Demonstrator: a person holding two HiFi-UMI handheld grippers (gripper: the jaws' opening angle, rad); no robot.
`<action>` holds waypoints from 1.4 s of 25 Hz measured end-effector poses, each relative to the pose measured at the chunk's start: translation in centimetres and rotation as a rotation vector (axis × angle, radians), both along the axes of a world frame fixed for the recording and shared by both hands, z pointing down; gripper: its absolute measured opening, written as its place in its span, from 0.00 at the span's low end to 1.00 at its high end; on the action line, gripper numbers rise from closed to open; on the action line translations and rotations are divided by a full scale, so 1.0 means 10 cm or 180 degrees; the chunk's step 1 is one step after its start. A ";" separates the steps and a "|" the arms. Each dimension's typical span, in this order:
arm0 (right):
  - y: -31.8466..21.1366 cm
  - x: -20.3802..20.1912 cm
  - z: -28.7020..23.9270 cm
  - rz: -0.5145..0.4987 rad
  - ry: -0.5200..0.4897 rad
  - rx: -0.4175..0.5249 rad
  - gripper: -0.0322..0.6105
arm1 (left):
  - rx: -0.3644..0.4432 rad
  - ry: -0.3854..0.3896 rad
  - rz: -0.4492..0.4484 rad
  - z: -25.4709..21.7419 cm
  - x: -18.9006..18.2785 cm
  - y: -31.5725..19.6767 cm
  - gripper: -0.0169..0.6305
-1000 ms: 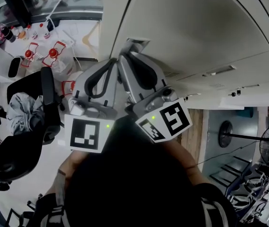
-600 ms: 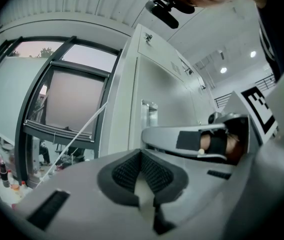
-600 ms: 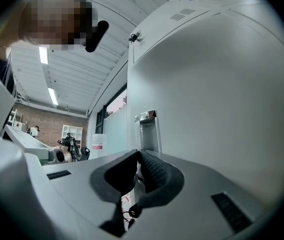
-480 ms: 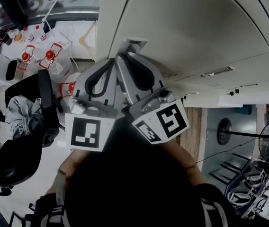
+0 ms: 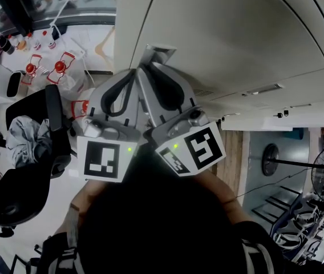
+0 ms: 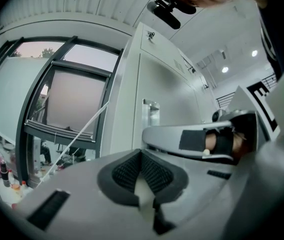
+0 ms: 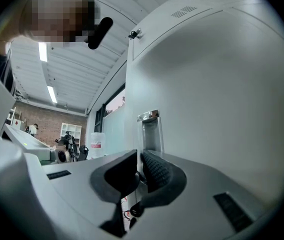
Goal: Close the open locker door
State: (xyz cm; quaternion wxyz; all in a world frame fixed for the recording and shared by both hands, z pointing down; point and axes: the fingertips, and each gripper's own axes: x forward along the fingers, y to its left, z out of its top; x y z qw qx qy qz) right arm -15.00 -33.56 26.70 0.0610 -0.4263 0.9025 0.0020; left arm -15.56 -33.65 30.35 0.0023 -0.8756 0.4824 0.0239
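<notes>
The cream locker door [image 5: 236,39] fills the top of the head view, with a recessed metal handle [image 5: 159,53] near its left edge. Both grippers are held side by side just below that handle. My left gripper [image 5: 137,74] is shut with nothing between its pads. My right gripper [image 5: 149,67] is also shut and empty, its tips closest to the handle. In the left gripper view the door [image 6: 167,94] rises ahead with the handle [image 6: 151,109] just beyond the jaws, and the right gripper [image 6: 202,139] lies alongside. The right gripper view shows the handle [image 7: 151,129] straight above its pads.
Black office chairs [image 5: 31,141] and red-capped bottles [image 5: 48,67] stand on the floor to the left. A large window frame [image 6: 57,109] lies left of the locker. A standing fan [image 5: 273,158] is at the right. More locker panels [image 5: 287,104] run to the right.
Both grippers have edged slightly up toward the door's handle and stay shut. The right gripper's marker cube has shifted a little left.
</notes>
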 end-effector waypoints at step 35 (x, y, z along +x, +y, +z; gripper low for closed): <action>0.31 0.59 -0.01 0.0516 0.0206 0.0118 0.08 | -0.0030 -0.0104 -0.0376 -0.05 -0.08 0.01 0.03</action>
